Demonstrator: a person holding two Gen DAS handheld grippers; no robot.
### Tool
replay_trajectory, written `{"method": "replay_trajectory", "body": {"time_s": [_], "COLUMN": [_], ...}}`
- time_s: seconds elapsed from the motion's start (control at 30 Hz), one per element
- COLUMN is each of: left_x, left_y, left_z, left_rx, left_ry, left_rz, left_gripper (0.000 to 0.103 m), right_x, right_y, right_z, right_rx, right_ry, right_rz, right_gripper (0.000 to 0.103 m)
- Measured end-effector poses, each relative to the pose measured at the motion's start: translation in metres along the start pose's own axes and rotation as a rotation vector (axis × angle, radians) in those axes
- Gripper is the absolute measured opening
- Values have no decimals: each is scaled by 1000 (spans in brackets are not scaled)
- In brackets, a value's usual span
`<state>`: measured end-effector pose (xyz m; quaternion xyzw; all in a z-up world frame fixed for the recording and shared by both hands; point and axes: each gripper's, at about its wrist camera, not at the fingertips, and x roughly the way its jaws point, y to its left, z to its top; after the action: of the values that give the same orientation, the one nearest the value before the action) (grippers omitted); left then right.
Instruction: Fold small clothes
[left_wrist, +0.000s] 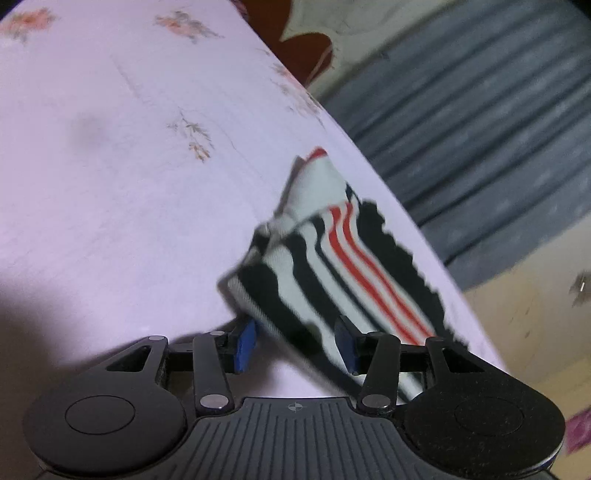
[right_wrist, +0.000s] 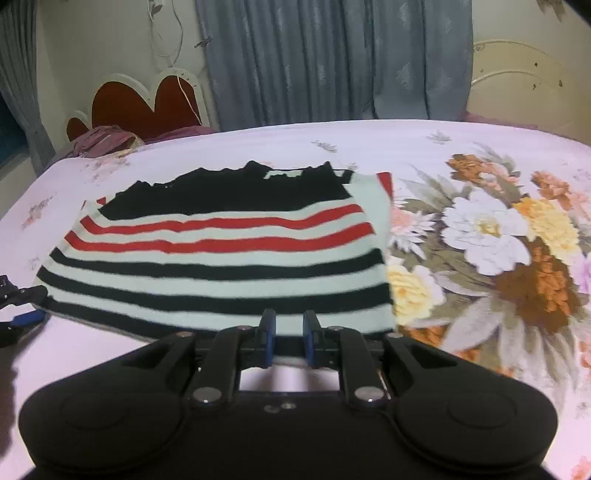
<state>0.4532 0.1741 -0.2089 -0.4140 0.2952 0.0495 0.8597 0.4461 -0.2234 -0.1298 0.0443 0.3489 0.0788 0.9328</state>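
Note:
A small striped garment, white with black and red stripes and a black band at its far edge, lies folded flat on the bed. My right gripper is open, its blue-padded jaws a little apart at the garment's near edge, holding nothing. My left gripper is open at the garment's near-left corner; the cloth lies between and over its jaws. It also shows at the left edge of the right wrist view.
The bed sheet is pale pink with a large flower print to the right of the garment. A red heart-shaped headboard and a purple pillow stand at the far left. Grey curtains hang behind the bed.

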Motion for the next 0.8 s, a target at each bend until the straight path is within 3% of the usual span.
{"method": "replay_trajectory", "body": {"time_s": [0.3, 0.5, 0.57, 0.63, 0.73, 0.8], "left_x": [36, 48, 39, 32, 46, 51], "left_y": [3, 6, 6, -1, 6, 18], "left_z": [18, 31, 34, 36, 35, 35], "left_rx": [-85, -98, -129, -107, -86, -151], "left_ry": [-57, -43, -50, -72, -24, -15], "left_rz": [-42, -47, -95, -140, -64, -95], "left_gripper": [48, 25, 23, 23, 23, 23], "right_x": [48, 83, 89, 95, 118, 127], "right_y": [40, 78, 87, 97, 104, 106], "right_z": [39, 63, 68, 70, 64, 54], "right_rx": [-9, -60, -73, -105, -145, -157], "right_ry": [2, 5, 3, -4, 66, 68], "right_rz": [65, 90, 95, 83, 28, 7], "right_gripper": [13, 10, 8, 8, 4, 3]}}
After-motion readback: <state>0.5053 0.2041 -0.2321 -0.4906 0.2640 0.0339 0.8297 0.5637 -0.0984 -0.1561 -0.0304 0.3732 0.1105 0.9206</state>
